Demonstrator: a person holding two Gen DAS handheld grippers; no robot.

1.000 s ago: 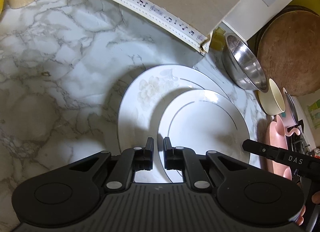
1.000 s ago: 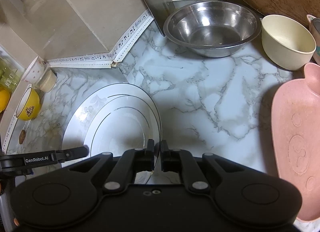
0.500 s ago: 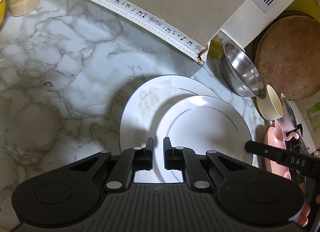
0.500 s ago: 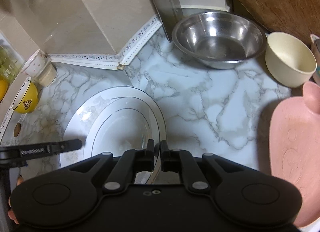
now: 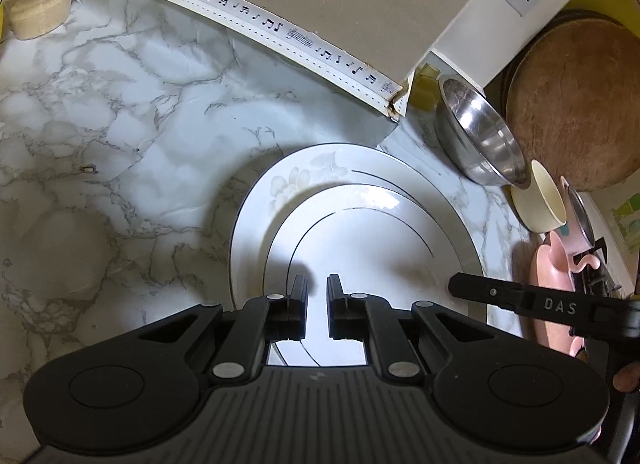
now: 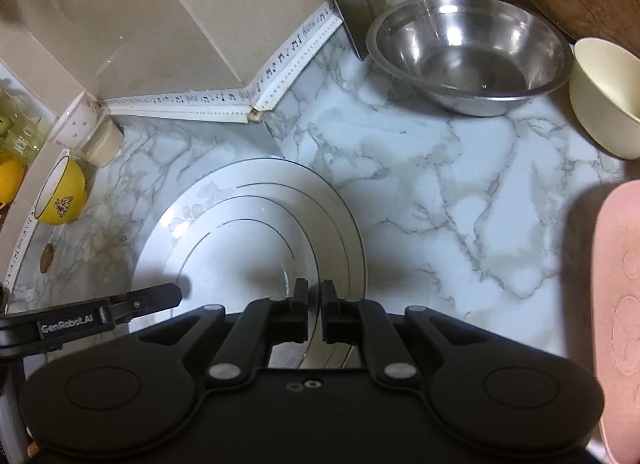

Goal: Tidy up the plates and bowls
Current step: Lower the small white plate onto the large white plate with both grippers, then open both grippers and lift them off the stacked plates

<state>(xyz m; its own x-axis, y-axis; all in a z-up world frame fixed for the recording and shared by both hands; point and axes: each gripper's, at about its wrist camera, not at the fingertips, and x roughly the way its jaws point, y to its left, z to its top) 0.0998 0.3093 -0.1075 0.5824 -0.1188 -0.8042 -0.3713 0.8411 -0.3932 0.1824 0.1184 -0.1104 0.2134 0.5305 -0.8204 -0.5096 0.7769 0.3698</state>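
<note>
white small plate (image 5: 384, 248) sits over the large plate (image 5: 256, 223) at lower centre, its rim pinched by both the left gripper (image 5: 317, 304) and right gripper (image 6: 314, 306). steel bowl (image 6: 468, 51), cream bowl (image 6: 604, 103) at upper right remain unsorted.

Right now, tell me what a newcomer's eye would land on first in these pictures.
First, the small plate lying on the big plate in the middle of the marble counter. The left gripper and the right gripper are both shut on its near rim, one on each side. Next come the steel bowl and cream bowl by the back wall, with a pink tray at the right edge.
</note>
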